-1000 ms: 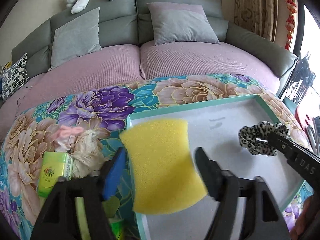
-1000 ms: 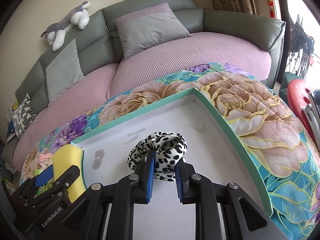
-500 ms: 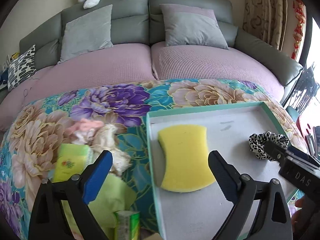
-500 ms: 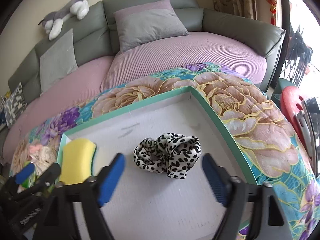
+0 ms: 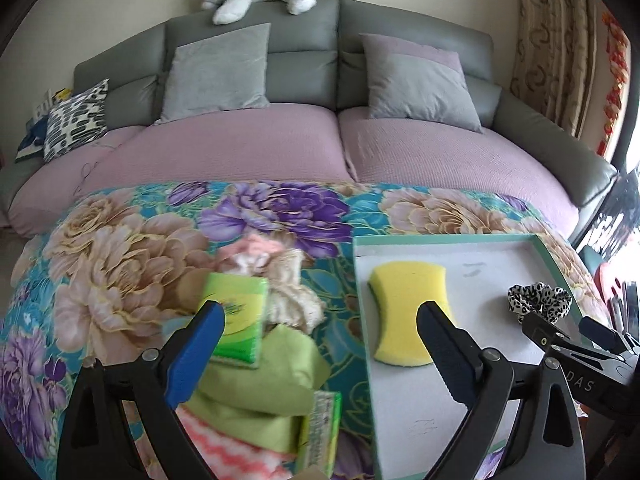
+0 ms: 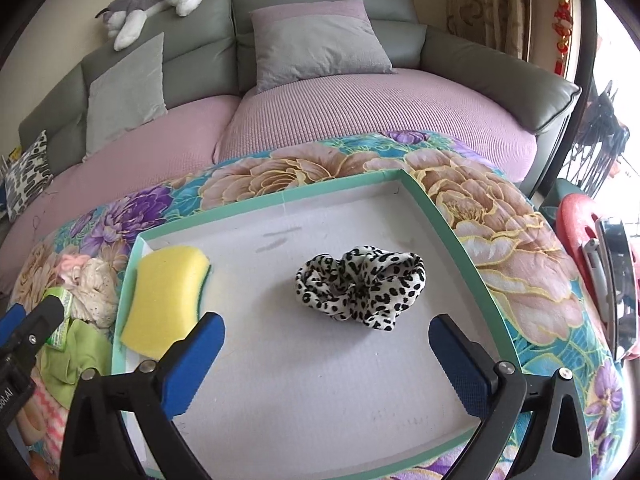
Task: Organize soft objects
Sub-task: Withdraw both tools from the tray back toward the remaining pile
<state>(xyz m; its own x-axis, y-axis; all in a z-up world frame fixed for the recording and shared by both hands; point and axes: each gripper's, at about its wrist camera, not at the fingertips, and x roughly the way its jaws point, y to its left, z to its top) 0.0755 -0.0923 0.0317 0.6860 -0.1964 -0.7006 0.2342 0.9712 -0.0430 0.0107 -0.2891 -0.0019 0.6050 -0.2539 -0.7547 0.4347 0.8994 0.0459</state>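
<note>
Both grippers hang empty over the floral cloth. The right gripper (image 6: 326, 346) has just been opening, its jaws spread wide with nothing between them; the leopard scrunchie (image 6: 360, 286) lies free on the tray (image 6: 436, 208) floor, just beyond the fingertips. The left gripper (image 5: 320, 338) is likewise spread and empty, and the yellow sponge (image 5: 408, 312) rests flat at the tray's left end. The remaining soft things sit in a heap left of the tray: a green packet (image 5: 238, 316), a green cloth (image 5: 260, 392) and a cream fabric bundle (image 5: 288, 292). The next pick likely belongs to the left gripper: it should descend over one item only, jaws straddling it, and close on the bulk rather than a loose edge.
</note>
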